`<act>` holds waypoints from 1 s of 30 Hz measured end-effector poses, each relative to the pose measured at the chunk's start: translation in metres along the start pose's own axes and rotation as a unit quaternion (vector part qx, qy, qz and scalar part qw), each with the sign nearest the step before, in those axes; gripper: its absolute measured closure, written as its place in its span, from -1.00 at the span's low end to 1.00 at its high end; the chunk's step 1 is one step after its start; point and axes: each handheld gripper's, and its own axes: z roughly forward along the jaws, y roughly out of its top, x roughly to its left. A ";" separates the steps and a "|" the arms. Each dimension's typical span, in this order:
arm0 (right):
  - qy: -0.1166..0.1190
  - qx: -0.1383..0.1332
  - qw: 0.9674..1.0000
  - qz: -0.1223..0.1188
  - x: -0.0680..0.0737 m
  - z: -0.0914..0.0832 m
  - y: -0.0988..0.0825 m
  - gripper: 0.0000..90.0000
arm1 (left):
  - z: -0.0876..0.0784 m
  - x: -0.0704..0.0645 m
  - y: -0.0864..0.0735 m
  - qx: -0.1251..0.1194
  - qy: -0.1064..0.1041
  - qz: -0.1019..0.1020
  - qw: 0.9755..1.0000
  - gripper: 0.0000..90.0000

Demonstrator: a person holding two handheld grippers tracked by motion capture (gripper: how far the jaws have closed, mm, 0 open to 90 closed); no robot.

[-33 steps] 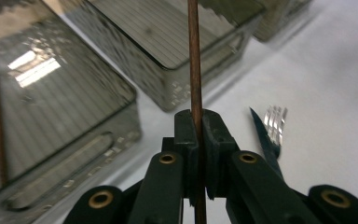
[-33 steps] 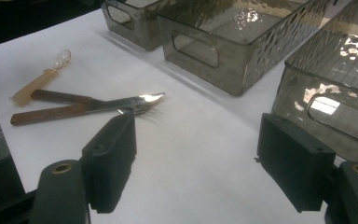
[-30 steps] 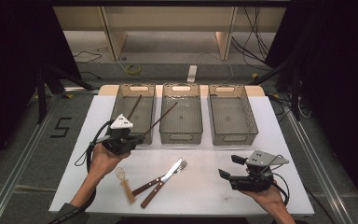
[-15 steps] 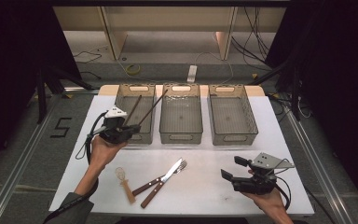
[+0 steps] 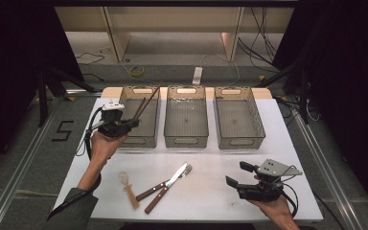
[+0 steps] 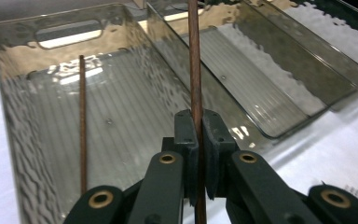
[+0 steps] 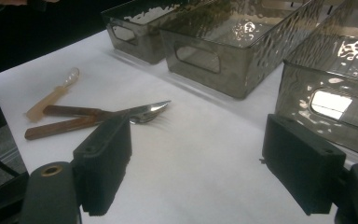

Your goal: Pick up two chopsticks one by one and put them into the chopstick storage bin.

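Left gripper [image 5: 124, 125] holds a brown chopstick [image 6: 195, 70] over the left bin [image 5: 127, 139]; right gripper [image 5: 243, 176] waits with nothing between its jaws.

The left jaws are clamped on the chopstick, which slants up over the left bin, where a second chopstick [image 6: 82, 126] already lies inside. The right jaws have just been opening and stand wide apart near the table's front right. Between the hands lie a wooden-handled knife [image 5: 165, 189], a fork [image 5: 160, 184] crossed under it and a small pale spoon [image 5: 128, 187]. The middle bin [image 5: 186, 141] and right bin [image 5: 237, 142] stand beside the left one.
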 end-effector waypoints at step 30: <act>0.015 0.008 1.000 -0.016 0.005 0.000 0.000 -0.43 | 0.051 0.040 0.007 0.058 0.058 -0.047 0.995 0.89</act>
